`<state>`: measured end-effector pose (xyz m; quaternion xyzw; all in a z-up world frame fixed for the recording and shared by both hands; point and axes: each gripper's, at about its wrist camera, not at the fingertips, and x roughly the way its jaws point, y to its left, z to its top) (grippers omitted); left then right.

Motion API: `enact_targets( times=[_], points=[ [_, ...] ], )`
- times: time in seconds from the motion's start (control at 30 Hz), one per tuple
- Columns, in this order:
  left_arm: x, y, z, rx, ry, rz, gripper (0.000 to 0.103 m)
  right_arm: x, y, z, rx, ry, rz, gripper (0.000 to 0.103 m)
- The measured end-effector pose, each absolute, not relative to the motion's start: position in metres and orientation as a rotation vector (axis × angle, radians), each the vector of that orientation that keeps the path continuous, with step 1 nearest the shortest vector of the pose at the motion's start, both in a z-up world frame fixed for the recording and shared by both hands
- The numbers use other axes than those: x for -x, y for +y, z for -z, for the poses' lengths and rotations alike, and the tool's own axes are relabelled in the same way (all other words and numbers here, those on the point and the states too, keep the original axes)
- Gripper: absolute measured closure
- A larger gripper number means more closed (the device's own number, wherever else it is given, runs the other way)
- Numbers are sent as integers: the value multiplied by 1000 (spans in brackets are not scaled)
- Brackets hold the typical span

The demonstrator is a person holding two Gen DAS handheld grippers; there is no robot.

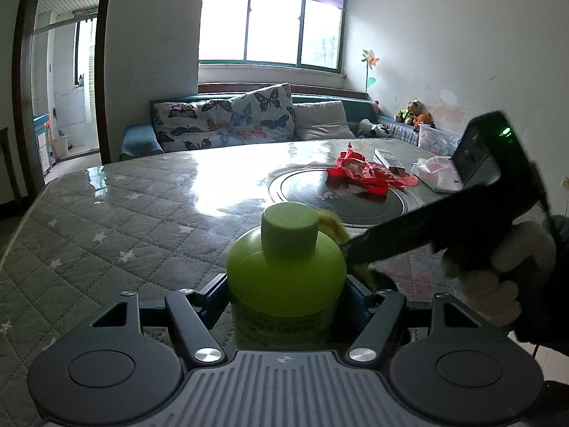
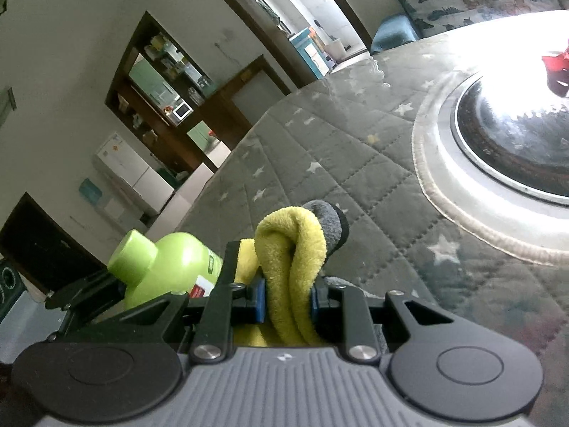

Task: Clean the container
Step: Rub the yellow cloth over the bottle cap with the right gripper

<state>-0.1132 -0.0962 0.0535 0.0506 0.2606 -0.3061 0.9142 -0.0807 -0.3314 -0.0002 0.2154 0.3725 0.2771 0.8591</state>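
Observation:
A lime-green bottle (image 1: 286, 270) with a green screw cap stands upright between the fingers of my left gripper (image 1: 286, 295), which is shut on its body. My right gripper (image 2: 288, 299) is shut on a folded yellow and grey cloth (image 2: 295, 249). In the left wrist view the right gripper (image 1: 359, 252) reaches in from the right, held by a hand in a white glove, and presses the cloth (image 1: 332, 226) against the bottle's right shoulder. The right wrist view has the bottle (image 2: 167, 267) at lower left, beside the cloth.
The table (image 1: 117, 220) has a grey quilted star-pattern cover under glass, with a round dark inset plate (image 1: 338, 195) in the middle. A red ribbon (image 1: 366, 172), a white plastic bag (image 1: 437, 172) and a flat box (image 1: 387, 158) lie beyond. A sofa with cushions (image 1: 227, 121) stands behind.

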Motion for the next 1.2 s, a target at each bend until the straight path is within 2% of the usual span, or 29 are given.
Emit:
enact_targets(
  times=[0.37,0.8,1.2],
  points=[
    [115,-98,-56,-106,542,627,32,88,-331,-48,-447,640,-646,80],
    [119,-99,-57,-108,545,626,31,77,-327,-2,-452,785,-585,80],
    [116,-98,-57,-108,549,623,31,96,-336,-33,-473,682,-628,80]
  ],
)
